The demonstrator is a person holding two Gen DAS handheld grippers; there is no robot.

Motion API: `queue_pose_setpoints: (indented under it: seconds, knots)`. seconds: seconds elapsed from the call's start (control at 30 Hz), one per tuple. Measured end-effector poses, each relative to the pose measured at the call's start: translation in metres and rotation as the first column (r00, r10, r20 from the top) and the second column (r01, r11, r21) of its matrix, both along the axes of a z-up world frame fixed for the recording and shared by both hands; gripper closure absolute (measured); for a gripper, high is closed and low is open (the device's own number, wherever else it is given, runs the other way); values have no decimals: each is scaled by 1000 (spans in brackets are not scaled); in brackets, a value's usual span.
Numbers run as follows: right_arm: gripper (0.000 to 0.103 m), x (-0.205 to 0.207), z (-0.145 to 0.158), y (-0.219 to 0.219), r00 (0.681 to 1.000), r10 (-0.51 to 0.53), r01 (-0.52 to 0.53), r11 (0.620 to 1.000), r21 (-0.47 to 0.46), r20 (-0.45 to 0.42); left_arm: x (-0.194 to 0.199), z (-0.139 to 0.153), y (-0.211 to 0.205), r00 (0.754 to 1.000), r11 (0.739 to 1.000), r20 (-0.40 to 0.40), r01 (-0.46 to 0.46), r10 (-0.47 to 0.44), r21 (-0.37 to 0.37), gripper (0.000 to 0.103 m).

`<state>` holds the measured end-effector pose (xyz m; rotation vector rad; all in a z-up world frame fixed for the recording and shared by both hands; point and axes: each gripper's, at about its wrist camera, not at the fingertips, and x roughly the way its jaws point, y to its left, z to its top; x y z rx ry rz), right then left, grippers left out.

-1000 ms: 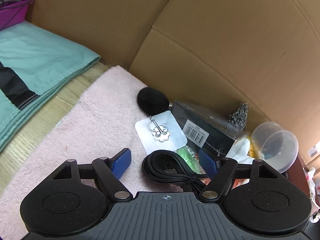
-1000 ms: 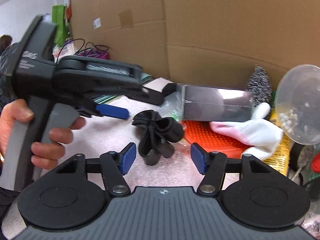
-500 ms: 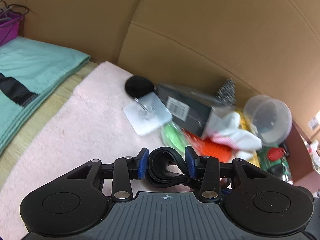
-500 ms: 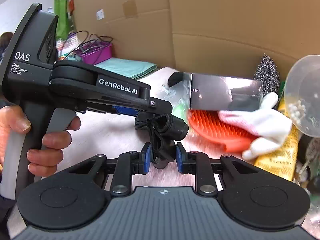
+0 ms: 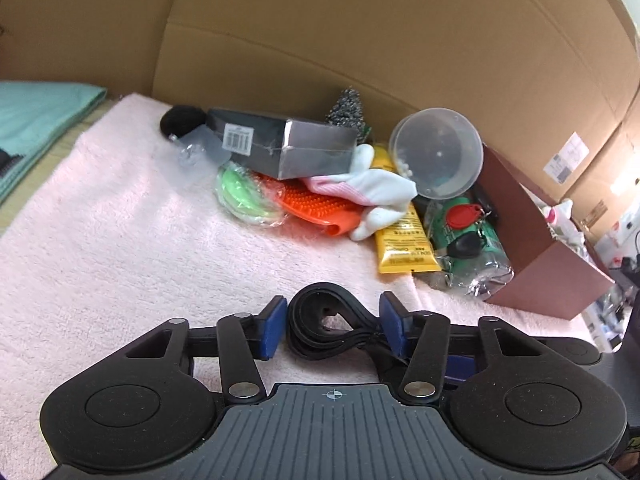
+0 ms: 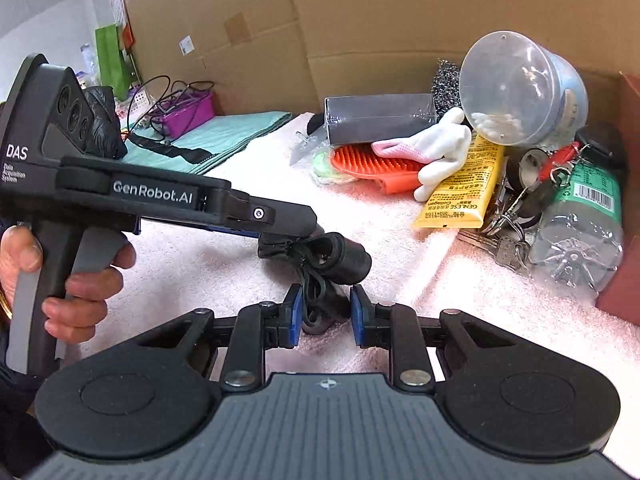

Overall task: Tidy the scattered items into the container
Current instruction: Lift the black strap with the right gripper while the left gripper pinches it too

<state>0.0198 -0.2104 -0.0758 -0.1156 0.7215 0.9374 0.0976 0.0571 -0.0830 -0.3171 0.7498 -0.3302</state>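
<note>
A bundle of black bands (image 5: 328, 326) sits between the pads of my left gripper (image 5: 333, 330), which is shut on it. It also shows in the right wrist view (image 6: 320, 256), where my right gripper (image 6: 325, 314) is shut on its lower end. Both grippers hold the bundle just above the pink towel (image 5: 120, 240). The brown box (image 5: 536, 240) stands at the right. Beside it lie a silver-black box (image 5: 280, 148), a white glove (image 5: 372, 188), an orange brush (image 5: 308, 204), a yellow tube (image 5: 404, 240) and a clear tub (image 5: 438, 154).
A green bottle with keys and a red tag (image 5: 464, 232) lies against the brown box. A steel scourer (image 5: 348, 110) and cardboard wall (image 5: 360, 40) stand behind the pile. A teal cloth (image 5: 36, 116) lies at the left. A purple basket (image 6: 184, 114) is at far left.
Both grippers closed from open onto the black bundle. They then carried it to the right, toward the brown box, so the pile now sits further left in the left wrist view.
</note>
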Motion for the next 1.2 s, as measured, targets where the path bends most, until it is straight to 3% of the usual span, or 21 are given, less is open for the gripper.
queue_pose_setpoints:
  seconds: [0.17, 0.23, 0.33, 0.57, 0.8, 1.0, 1.2]
  knots:
    - [75, -7, 7, -17, 1000, -19, 19, 1000, -1, 21, -10, 14, -18, 1000, 1000, 13, 19, -19, 22, 61]
    - [76, -12, 13, -30, 999, -32, 32, 999, 7, 41, -14, 25, -28, 999, 999, 39, 19, -20, 32, 76]
    - [76, -16, 30, -52, 993, -83, 80, 996, 34, 88, -16, 41, -47, 996, 998, 70, 48, -50, 27, 80]
    - [80, -21, 74, -103, 960, -175, 162, 984, 77, 217, -12, 86, -107, 974, 991, 186, 128, -132, 31, 78]
    - [81, 3, 108, -145, 922, -254, 224, 965, 133, 293, 24, 125, -166, 948, 981, 253, 190, -193, 37, 74]
    - [81, 49, 115, -161, 904, -302, 278, 953, 121, 302, 76, 125, -211, 947, 976, 239, 208, -217, 61, 71]
    - [81, 100, 101, -171, 912, -316, 305, 949, 84, 261, 117, 107, -235, 957, 976, 196, 202, -214, 77, 73]
